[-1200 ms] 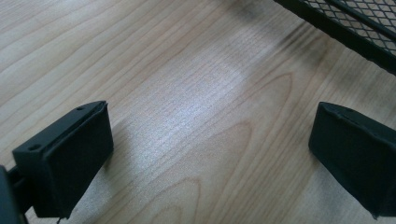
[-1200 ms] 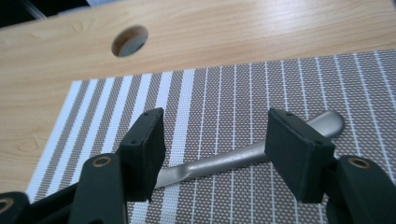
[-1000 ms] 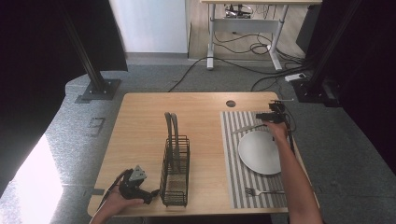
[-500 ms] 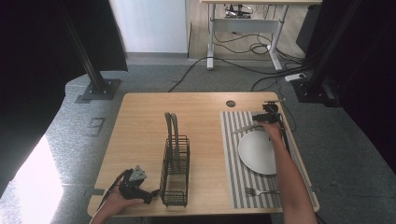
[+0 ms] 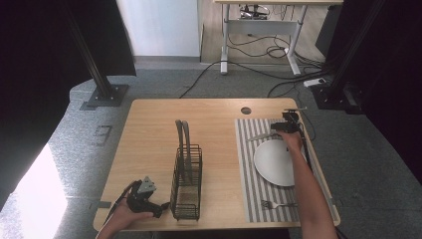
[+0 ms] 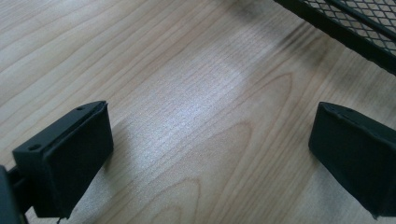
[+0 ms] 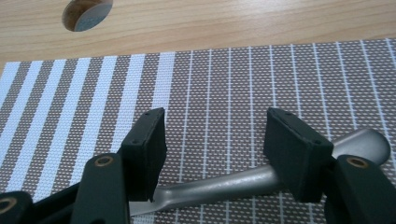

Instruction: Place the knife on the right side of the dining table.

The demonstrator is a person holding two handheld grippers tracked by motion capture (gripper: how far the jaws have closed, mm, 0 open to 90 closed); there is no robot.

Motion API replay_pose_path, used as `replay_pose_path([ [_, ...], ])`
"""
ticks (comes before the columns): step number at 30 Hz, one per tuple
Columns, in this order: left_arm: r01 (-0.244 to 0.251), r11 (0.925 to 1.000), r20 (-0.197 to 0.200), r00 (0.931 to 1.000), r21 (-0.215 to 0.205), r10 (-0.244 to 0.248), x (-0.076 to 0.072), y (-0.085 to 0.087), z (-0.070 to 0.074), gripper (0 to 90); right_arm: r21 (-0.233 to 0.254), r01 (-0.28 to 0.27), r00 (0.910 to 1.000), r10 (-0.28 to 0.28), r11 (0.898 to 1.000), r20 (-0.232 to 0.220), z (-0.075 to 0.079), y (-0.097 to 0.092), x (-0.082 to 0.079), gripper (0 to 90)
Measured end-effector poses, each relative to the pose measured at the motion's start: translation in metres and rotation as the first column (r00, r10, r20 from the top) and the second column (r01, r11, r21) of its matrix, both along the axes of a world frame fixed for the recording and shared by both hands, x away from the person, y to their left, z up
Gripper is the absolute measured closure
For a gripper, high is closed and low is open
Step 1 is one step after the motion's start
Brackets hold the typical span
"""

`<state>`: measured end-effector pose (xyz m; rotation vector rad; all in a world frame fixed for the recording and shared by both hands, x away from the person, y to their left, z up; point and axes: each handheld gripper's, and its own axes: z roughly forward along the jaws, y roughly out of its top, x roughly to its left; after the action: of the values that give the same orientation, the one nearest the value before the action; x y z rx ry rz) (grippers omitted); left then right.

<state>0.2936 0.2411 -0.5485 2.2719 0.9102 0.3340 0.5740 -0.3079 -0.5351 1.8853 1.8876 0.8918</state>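
Since a second ago the right tongs have edged toward upper left across the striped placemat, now straddling a metal utensil handle, jaws apart, beside the white plate. At lower left, the left tongs rest parted on the bench near the wire rack.

Wooden table with wire rack and striped placemat
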Motion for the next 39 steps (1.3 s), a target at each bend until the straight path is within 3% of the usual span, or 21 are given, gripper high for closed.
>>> replay_pose_path([
  [23, -0.001, 1.0000, 0.000, 1.0000, 0.000, 0.001, 0.000, 0.000, 0.000, 0.0, 0.010, 0.023, 0.9996, -0.023, 1.000, -0.017, 0.001, -0.005, -0.005, 37.4],
  [27, -0.001, 1.0000, 0.000, 1.0000, 0.000, 0.001, 0.000, 0.000, 0.000, 0.0, 0.043, 0.033, 0.9994, -0.034, 0.999, 0.003, 0.002, -0.006, -0.006, 36.6],
  [33, -0.001, 1.0000, 0.000, 1.0000, 0.000, 0.001, 0.000, 0.000, 0.000, 0.0, 0.050, -0.025, 0.9983, 0.022, 0.998, 0.054, 0.017, 0.004, -0.014, 36.6],
  [39, -0.001, 1.0000, 0.000, 1.0000, 0.000, 0.001, 0.000, 0.000, 0.000, 0.0, 0.050, -0.106, 0.9896, 0.101, 0.993, 0.103, 0.032, 0.020, -0.032, 36.5],
])
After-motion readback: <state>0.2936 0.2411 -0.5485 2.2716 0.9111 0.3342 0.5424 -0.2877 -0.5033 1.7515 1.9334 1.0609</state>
